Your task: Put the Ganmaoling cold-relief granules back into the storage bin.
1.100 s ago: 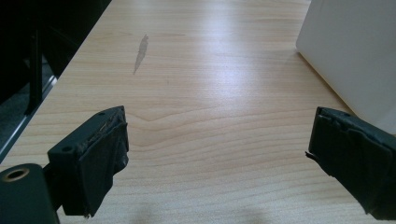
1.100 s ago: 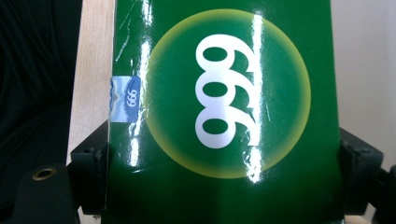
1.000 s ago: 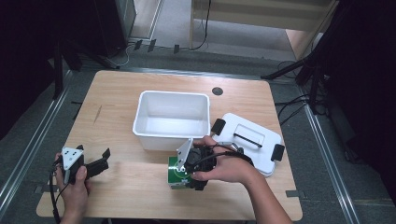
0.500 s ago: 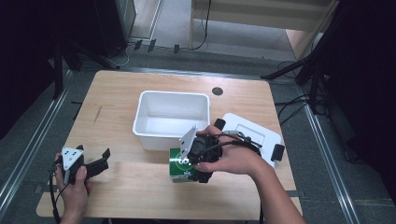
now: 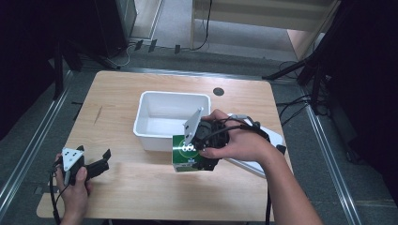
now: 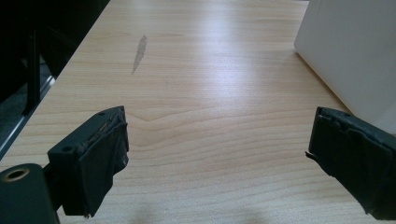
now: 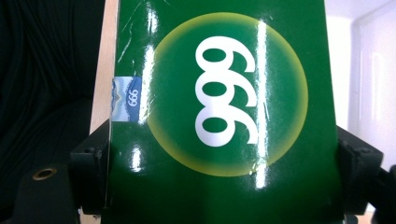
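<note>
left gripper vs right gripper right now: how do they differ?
The left gripper has open jaws with nothing between them; the right gripper is clamped on a green box. In the high view, the left sits low by the table's near edge; the right is beside the white bin. Both are hand-held with black jaws.

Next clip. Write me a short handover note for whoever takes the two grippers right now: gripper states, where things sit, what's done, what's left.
Right gripper: shut on the green box, held above the table by the white bin's near wall.
Left gripper: open, holding nothing, at the table's near left.
White lid: off, lying right of the bin.
Done: box grasped.
Left, probably: put the box in the bin, then fit the lid.
</note>
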Demonstrator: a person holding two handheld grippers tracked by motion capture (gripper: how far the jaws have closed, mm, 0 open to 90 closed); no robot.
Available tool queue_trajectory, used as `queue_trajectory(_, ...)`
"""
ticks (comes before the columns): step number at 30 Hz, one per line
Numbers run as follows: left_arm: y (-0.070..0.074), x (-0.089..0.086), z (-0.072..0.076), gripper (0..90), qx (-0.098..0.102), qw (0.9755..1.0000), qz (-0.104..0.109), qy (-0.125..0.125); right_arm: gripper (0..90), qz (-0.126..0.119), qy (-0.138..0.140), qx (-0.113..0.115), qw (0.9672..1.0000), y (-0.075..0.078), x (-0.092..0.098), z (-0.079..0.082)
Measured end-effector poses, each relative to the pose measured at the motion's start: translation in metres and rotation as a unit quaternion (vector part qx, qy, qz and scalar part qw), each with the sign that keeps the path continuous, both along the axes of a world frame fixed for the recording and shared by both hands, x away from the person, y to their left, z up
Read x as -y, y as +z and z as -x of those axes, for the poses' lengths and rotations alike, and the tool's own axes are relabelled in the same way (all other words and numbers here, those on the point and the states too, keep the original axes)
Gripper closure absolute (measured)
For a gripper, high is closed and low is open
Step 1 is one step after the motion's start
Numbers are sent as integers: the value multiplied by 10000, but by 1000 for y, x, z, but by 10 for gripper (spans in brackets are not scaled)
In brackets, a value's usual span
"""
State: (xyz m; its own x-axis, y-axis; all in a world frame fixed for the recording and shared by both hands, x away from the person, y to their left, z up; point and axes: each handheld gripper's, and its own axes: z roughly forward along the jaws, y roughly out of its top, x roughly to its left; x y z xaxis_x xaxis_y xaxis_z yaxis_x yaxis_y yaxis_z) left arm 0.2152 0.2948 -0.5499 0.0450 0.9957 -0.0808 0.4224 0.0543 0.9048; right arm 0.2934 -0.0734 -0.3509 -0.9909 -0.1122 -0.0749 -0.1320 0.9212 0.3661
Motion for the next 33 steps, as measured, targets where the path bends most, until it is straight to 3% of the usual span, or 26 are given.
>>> queue_trajectory(20, 0, 0, 0, 55, 2, 10000, 10, -4, 161, -67, -145, 136, 9998, 37, -5, -31)
queue_trajectory(33, 0, 0, 0, 55, -1, 10000, 2, -11, 161, -92, -391, 212, 9990, 42, -4, -61)
